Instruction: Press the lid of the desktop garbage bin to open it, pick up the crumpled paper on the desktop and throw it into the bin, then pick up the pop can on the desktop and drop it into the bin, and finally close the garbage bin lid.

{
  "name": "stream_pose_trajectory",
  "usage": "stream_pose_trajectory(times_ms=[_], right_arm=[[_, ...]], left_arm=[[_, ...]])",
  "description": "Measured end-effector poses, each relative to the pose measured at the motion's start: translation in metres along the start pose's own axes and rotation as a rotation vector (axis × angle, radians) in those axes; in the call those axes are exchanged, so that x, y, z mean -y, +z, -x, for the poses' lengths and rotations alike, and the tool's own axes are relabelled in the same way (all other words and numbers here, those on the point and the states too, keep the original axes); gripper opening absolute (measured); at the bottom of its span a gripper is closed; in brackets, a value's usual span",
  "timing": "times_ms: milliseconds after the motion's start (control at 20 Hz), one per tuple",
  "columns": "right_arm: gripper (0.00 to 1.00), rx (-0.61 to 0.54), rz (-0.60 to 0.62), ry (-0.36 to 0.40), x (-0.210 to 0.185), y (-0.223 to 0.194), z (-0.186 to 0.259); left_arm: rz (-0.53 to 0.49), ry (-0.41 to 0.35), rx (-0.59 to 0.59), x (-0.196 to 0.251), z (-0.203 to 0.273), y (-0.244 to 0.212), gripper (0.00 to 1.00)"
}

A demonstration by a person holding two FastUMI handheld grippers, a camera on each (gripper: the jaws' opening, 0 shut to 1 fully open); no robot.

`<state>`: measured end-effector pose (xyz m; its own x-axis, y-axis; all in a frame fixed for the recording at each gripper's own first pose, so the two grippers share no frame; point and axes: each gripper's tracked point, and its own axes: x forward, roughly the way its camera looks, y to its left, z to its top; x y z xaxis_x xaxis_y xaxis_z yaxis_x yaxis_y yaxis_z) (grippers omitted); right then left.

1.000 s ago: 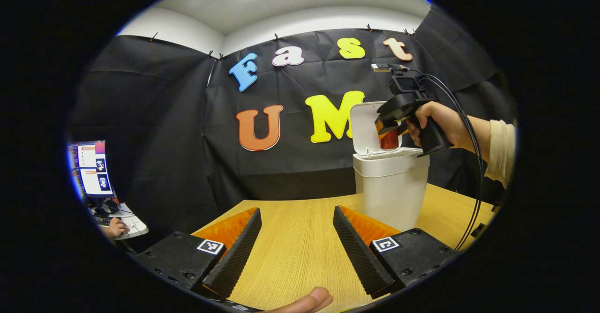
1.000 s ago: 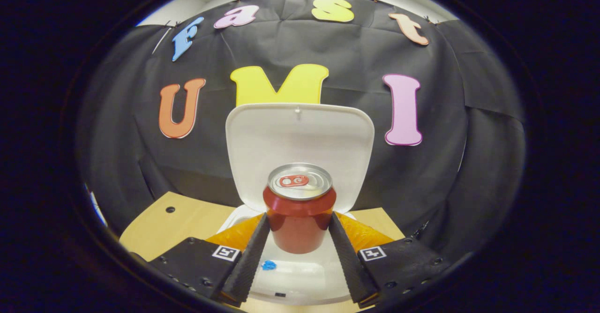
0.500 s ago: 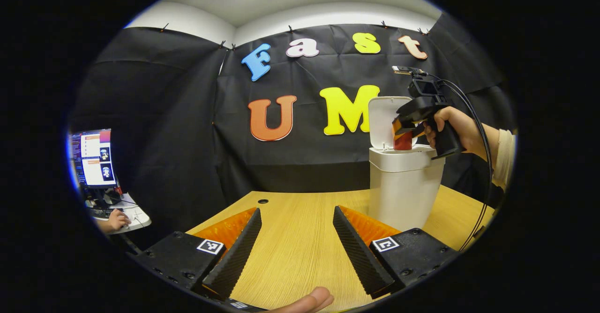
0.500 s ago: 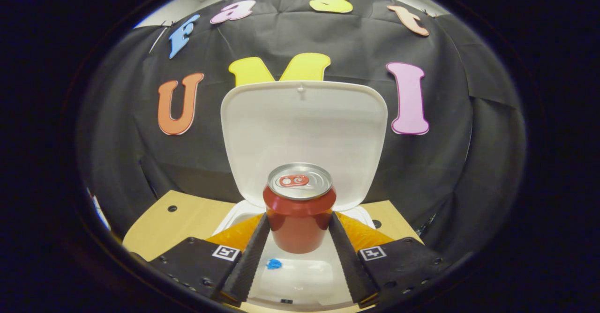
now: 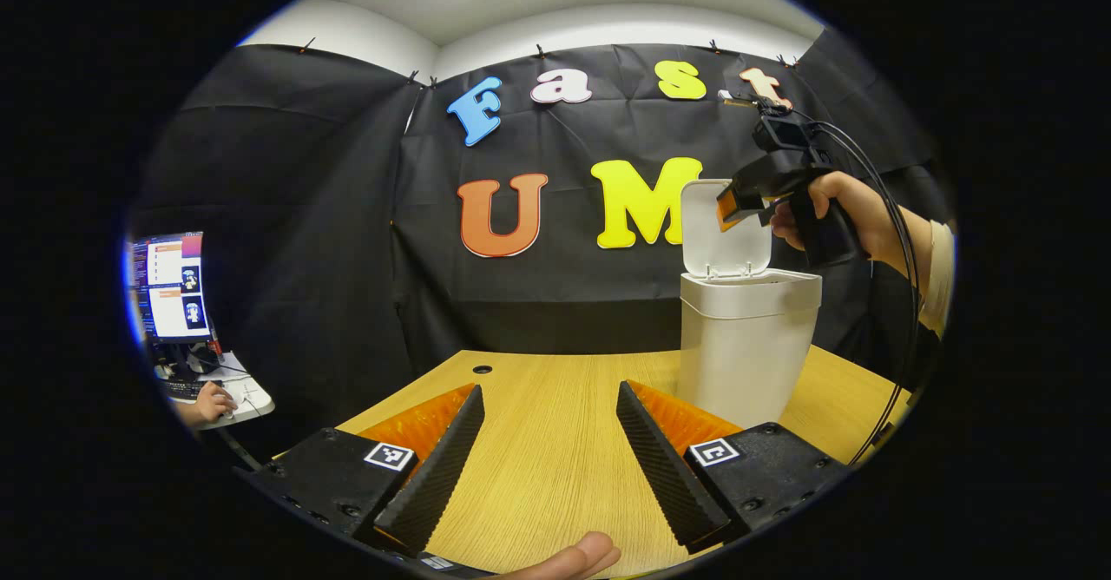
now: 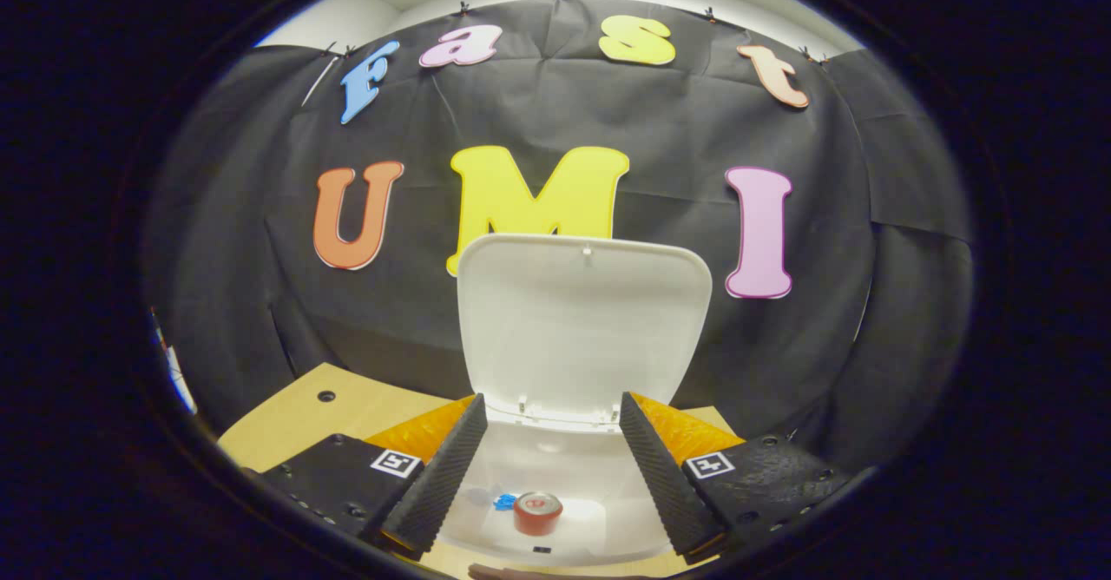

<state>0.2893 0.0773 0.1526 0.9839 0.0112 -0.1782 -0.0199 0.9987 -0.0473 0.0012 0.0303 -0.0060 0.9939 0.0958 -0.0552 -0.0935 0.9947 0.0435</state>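
The white desktop bin [image 5: 746, 346] stands on the wooden table with its lid [image 5: 725, 226] raised upright. In the right gripper view I look down into the bin [image 6: 608, 476]; the red pop can [image 6: 537, 512] lies at its bottom beside a small blue scrap [image 6: 504, 501], under the open lid [image 6: 583, 324]. My right gripper [image 6: 547, 476] is open and empty above the bin mouth; in the left gripper view it hangs [image 5: 738, 207] held by a hand just above the bin's rim. My left gripper [image 5: 547, 467] is open and empty low over the table, left of the bin.
The wooden table [image 5: 538, 406] has a small hole [image 5: 482, 370] near its far edge. At the far left a person's hand [image 5: 208, 402] rests by a lit monitor [image 5: 165, 289]. A cable [image 5: 894, 302] trails from the right gripper past the bin.
The right gripper has opened and risen. The can it held has dropped to the bottom of the bin. The left gripper has stayed put.
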Motion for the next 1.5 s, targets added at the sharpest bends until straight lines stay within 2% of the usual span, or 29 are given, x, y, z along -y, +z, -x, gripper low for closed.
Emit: stream_pose_trajectory(times_ms=[150,300,500,550,600,700,1000,1150,1350,1500], right_arm=[[0.95,0.063,0.006,-0.002,0.004,0.034,0.011],[0.96,0.13,0.004,-0.04,0.015,0.068,0.014],[0.94,0.189,0.041,-0.066,0.018,0.101,0.006],[0.97,0.214,0.049,-0.065,0.017,0.111,0.004],[0.95,0.24,0.053,-0.065,0.015,0.121,0.001],[0.97,0.277,0.057,-0.07,0.013,0.135,-0.01],[0.92,0.245,0.057,-0.126,0.017,0.134,-0.06],[0.95,0.165,-0.004,-0.164,0.029,0.119,-0.078],[0.95,0.126,-0.048,-0.097,0.027,0.111,-0.071],[0.96,0.101,-0.096,-0.056,0.031,0.101,-0.056]], left_arm=[[-0.004,-0.004,0.005,0.001,0.001,0.002,0.99],[-0.005,0.007,0.021,-0.004,0.003,0.006,0.99],[0.009,0.02,0.032,-0.013,0.005,0.009,0.99],[0.014,0.016,0.032,-0.013,0.004,0.009,0.99],[0.018,0.011,0.027,-0.011,0.004,0.007,0.99],[0.015,-0.001,0.016,-0.01,0.002,0.003,0.99],[0.034,0.016,-0.012,-0.017,-0.003,-0.006,0.99],[0.042,0.014,-0.02,-0.013,-0.011,-0.009,0.99],[0.034,-0.004,-0.072,-0.005,-0.018,-0.025,0.99],[0.013,0.004,-0.053,-0.005,-0.017,-0.022,0.99]])
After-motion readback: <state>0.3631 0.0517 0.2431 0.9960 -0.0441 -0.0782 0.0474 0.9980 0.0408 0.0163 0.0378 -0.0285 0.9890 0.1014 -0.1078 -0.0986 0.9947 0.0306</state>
